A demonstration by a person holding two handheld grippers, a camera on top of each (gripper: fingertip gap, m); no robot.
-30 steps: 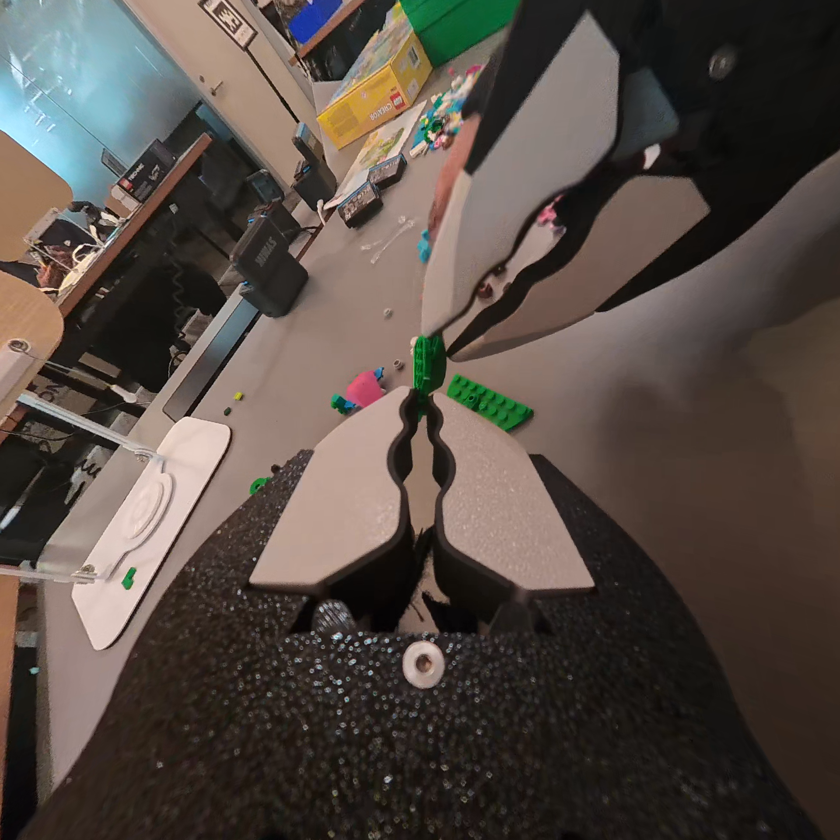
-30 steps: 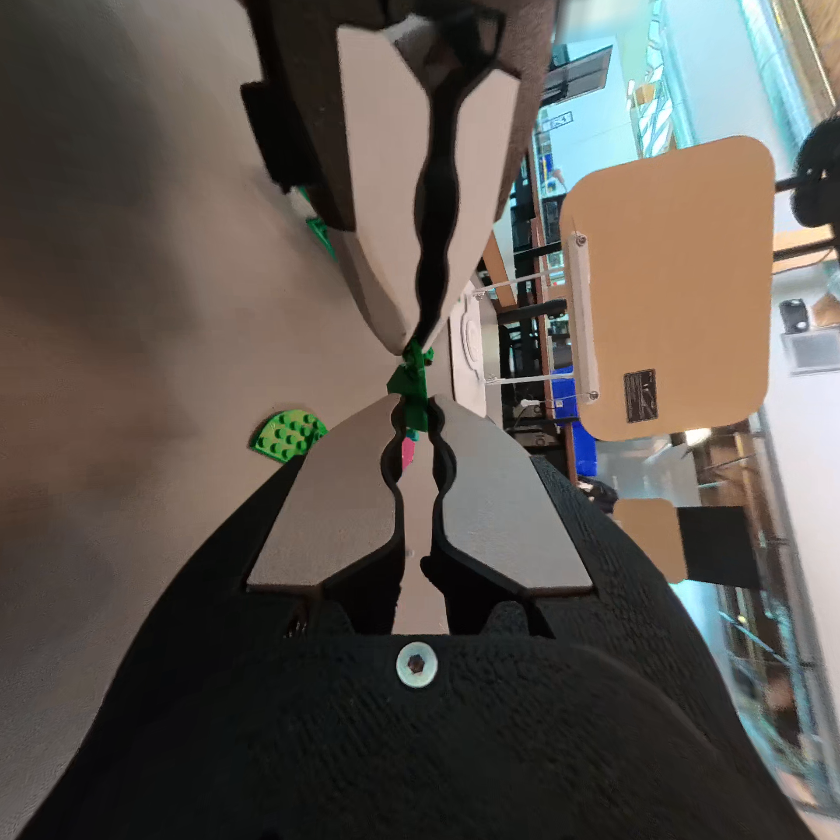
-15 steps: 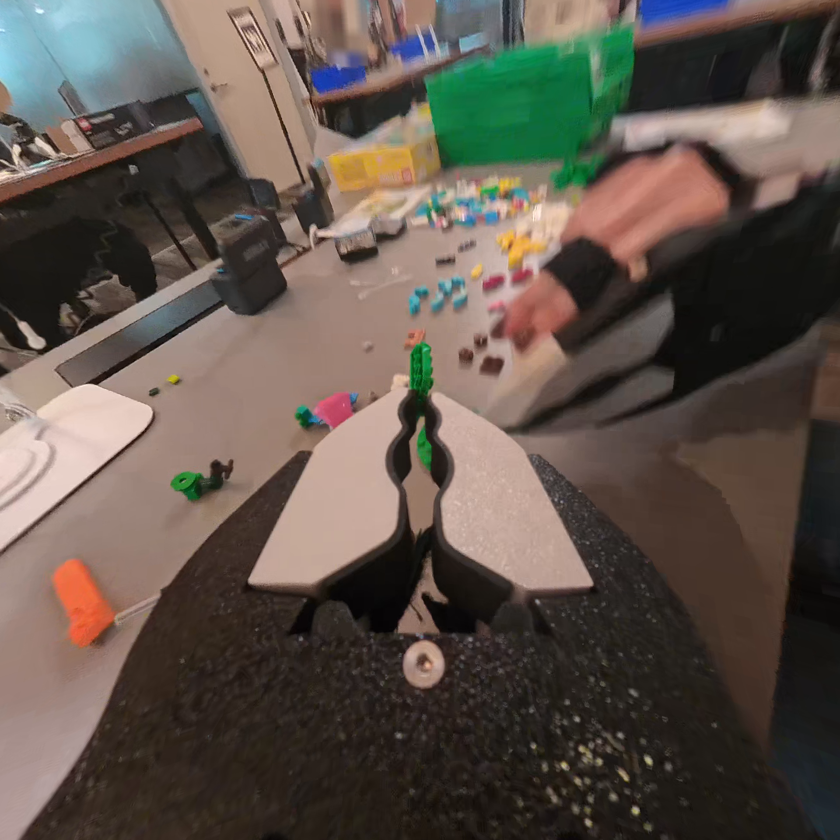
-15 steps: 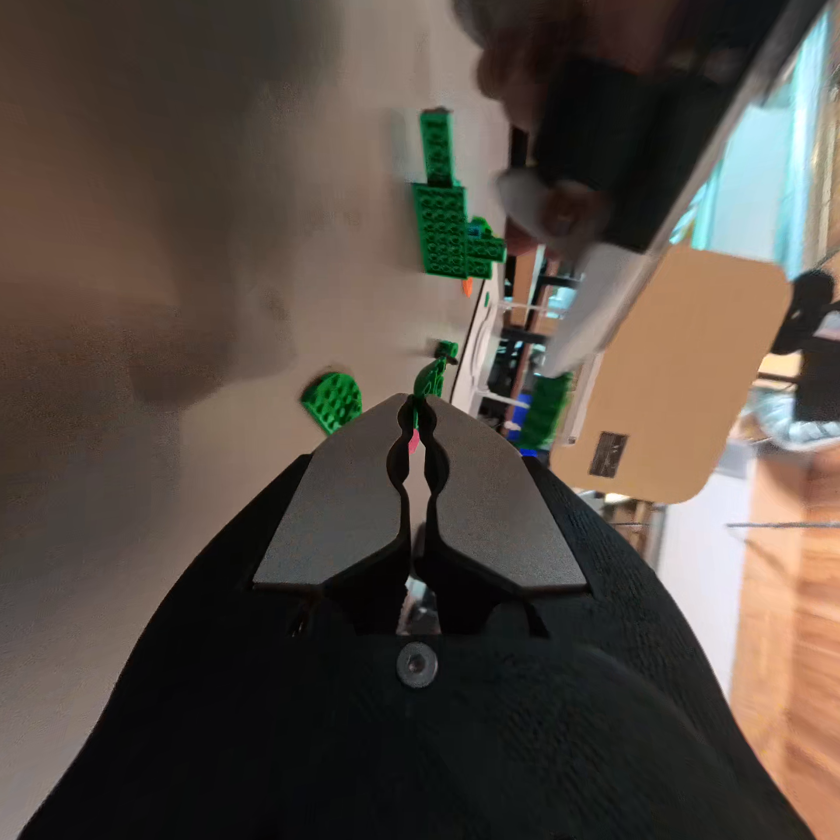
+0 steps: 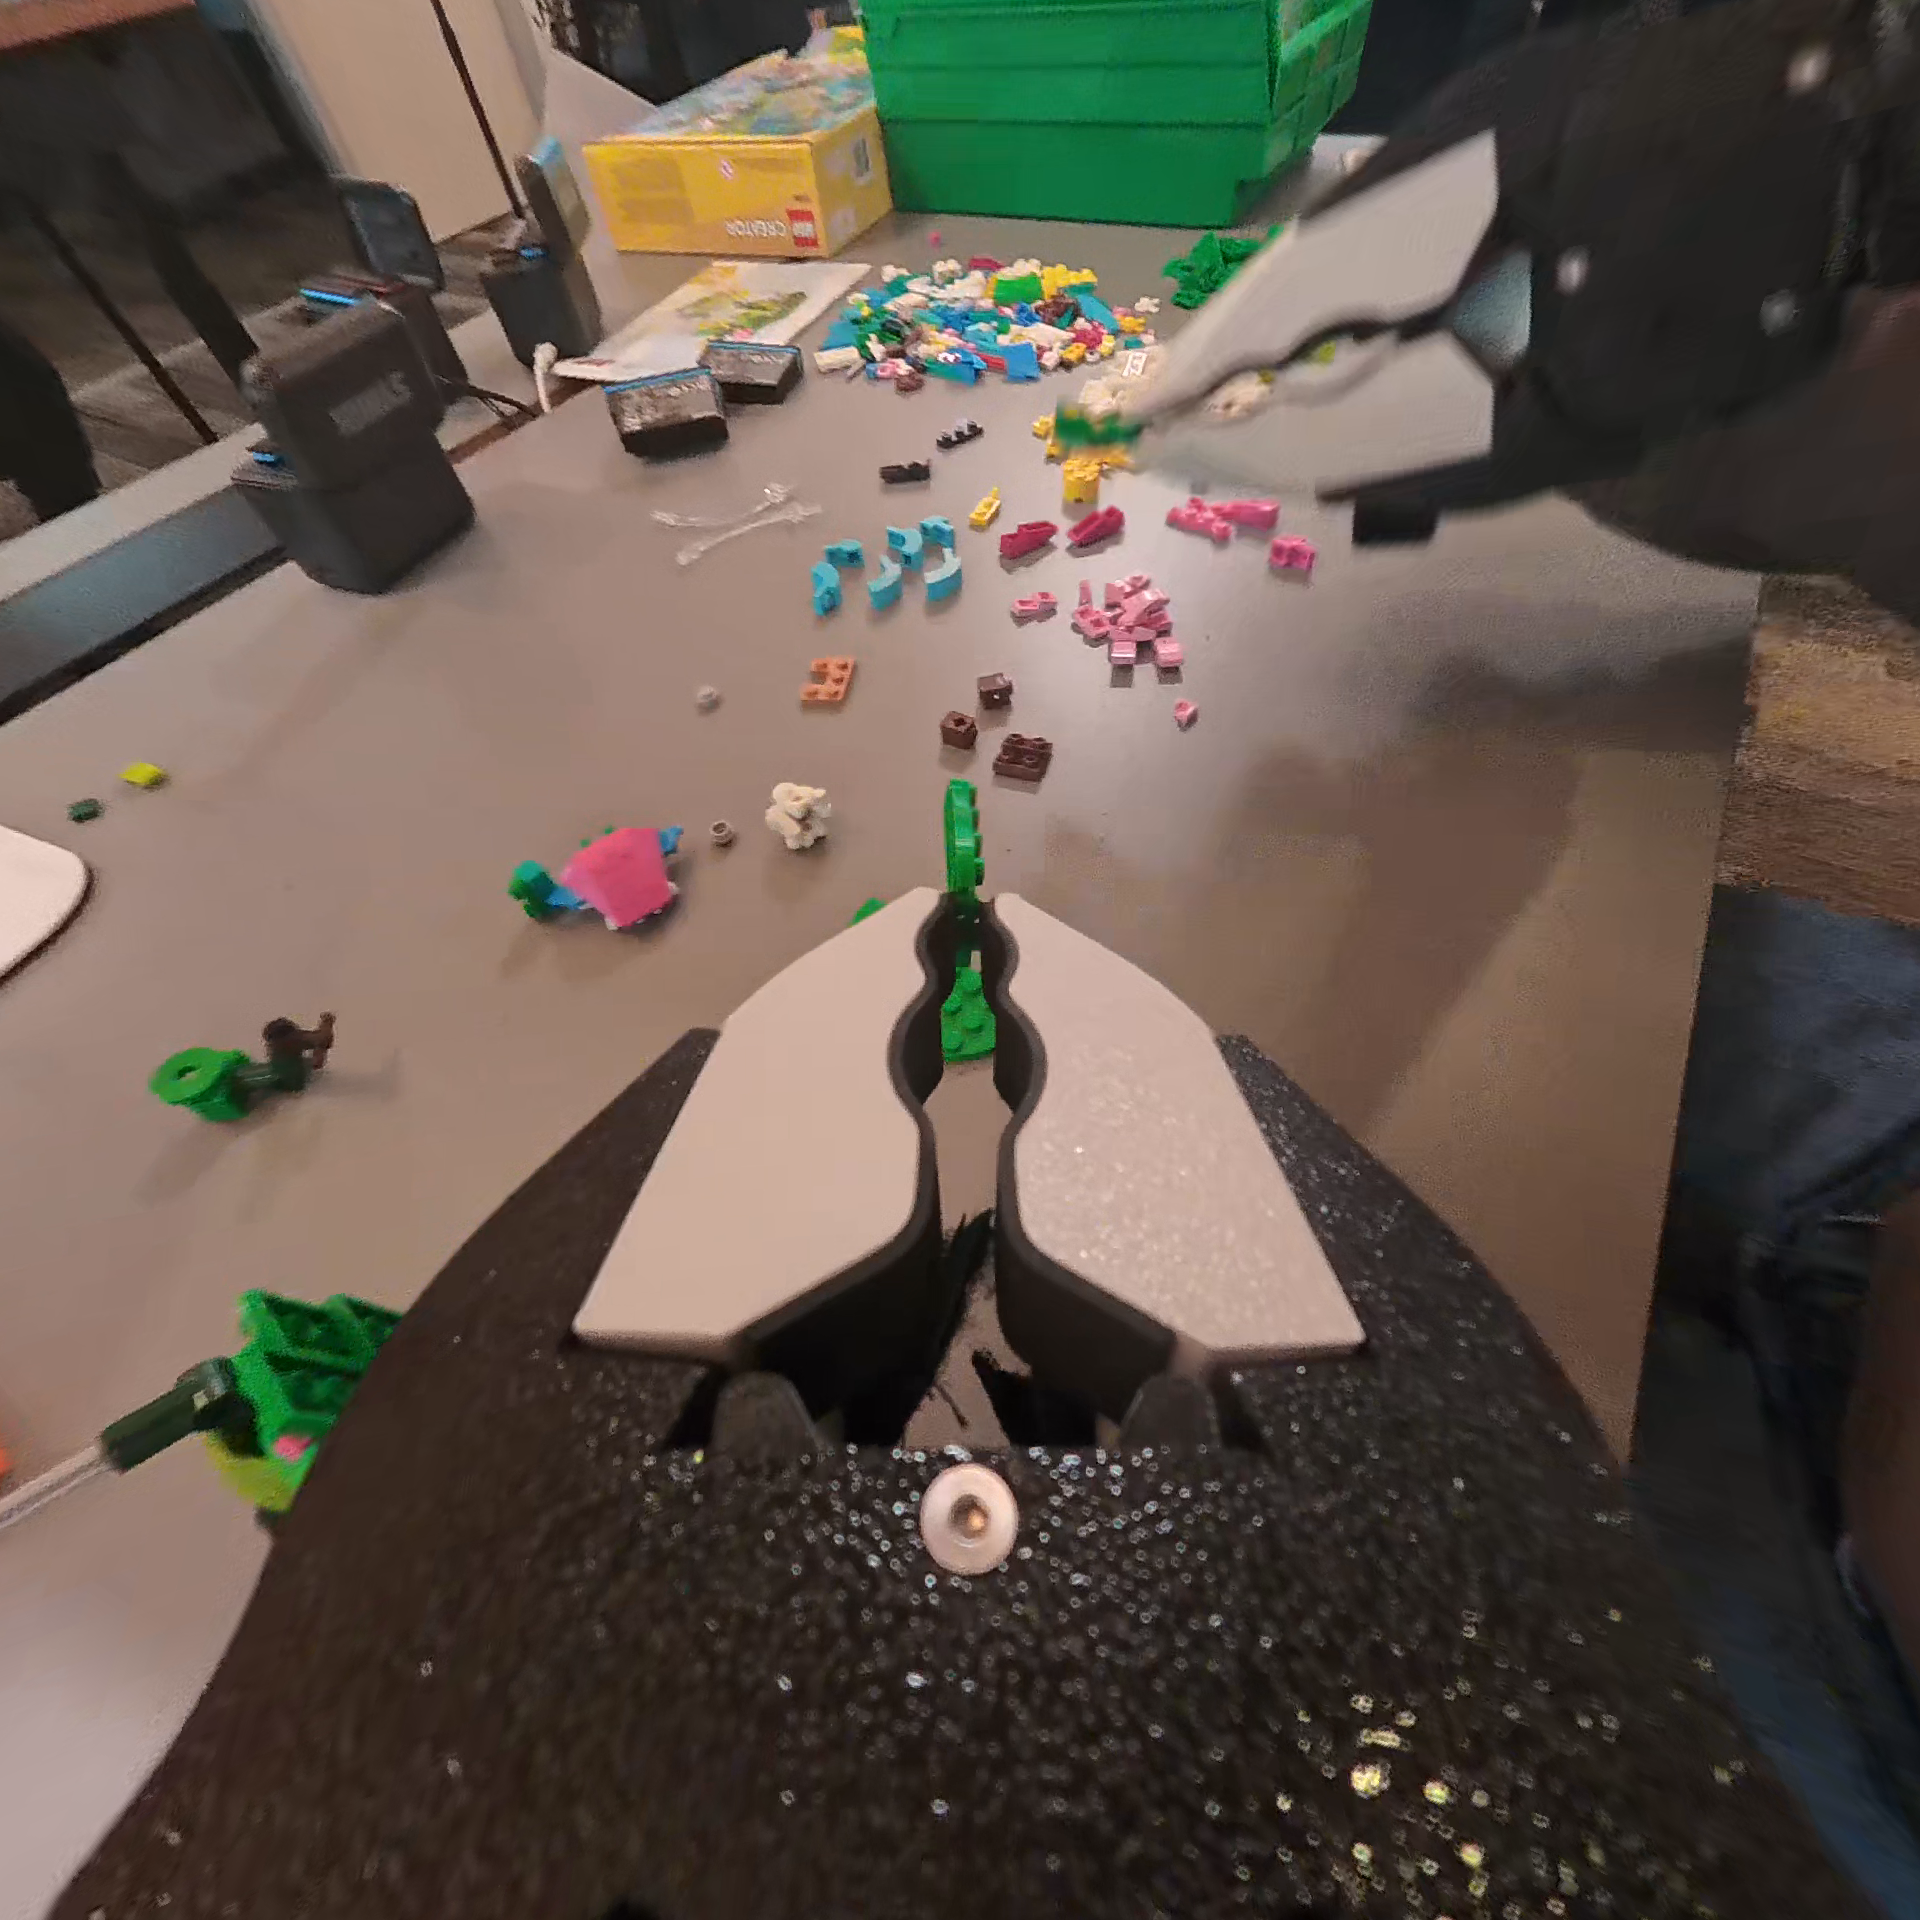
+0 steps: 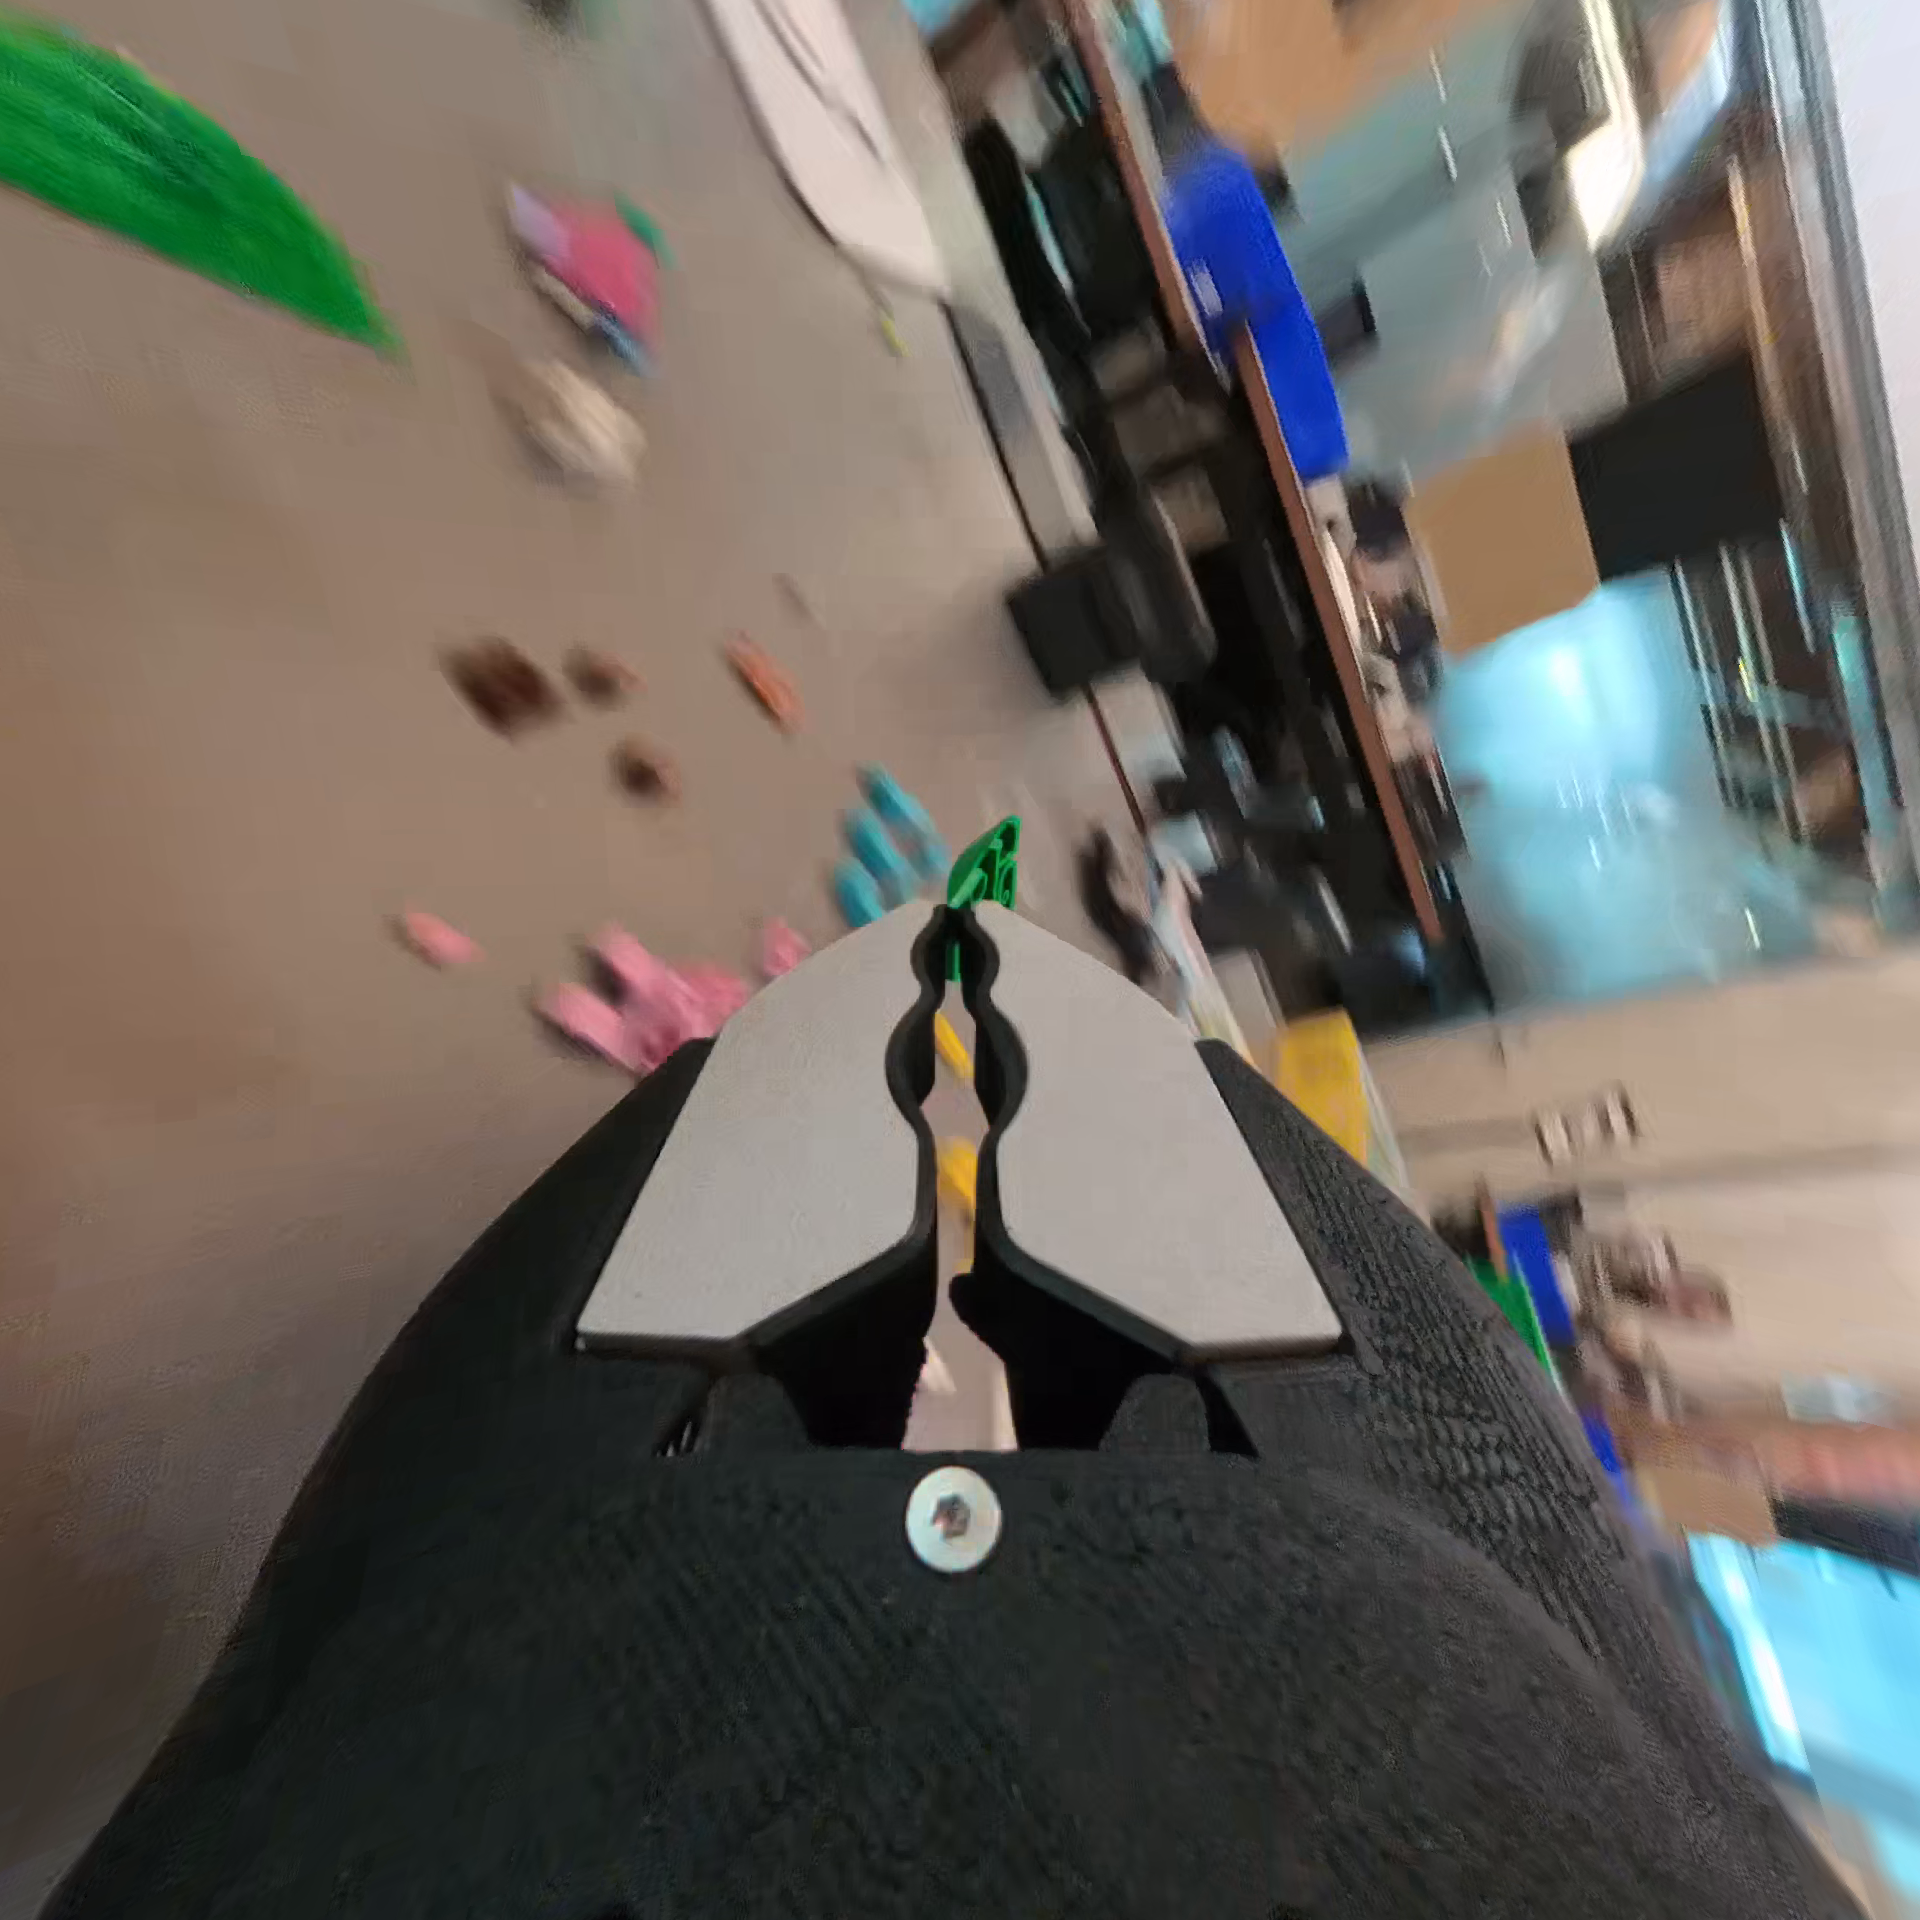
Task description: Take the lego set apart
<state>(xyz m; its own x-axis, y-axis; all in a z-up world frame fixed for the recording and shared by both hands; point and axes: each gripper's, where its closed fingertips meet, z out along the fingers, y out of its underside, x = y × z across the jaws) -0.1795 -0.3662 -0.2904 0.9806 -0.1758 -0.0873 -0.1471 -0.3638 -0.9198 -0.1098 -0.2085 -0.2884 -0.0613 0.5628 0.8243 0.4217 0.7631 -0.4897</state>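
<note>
My left gripper (image 5: pixel 964 902) is shut on a thin green lego plate (image 5: pixel 962 844) that stands on edge out of its fingertips, above the grey table (image 5: pixel 416 665). My right gripper (image 6: pixel 962 914) is shut on a small green lego piece (image 6: pixel 985 869) that sticks out past its tips. The right gripper also shows in the left wrist view (image 5: pixel 1138 424), far right and high over the loose bricks, with the green piece (image 5: pixel 1091 426) at its tips. The right wrist view is blurred.
Loose bricks lie across the table: a pink and blue sub-build (image 5: pixel 613 878), a green and brown piece (image 5: pixel 223 1075), a green build (image 5: pixel 281 1371) at lower left, brown bricks (image 5: pixel 997 738), pink bricks (image 5: pixel 1127 623), a mixed pile (image 5: pixel 987 322). A yellow box (image 5: pixel 738 177) and green bin (image 5: pixel 1081 104) stand behind.
The two grippers were tip to tip on one green assembly; they have pulled apart, each keeping a green piece. The right gripper has swung away up and to the right.
</note>
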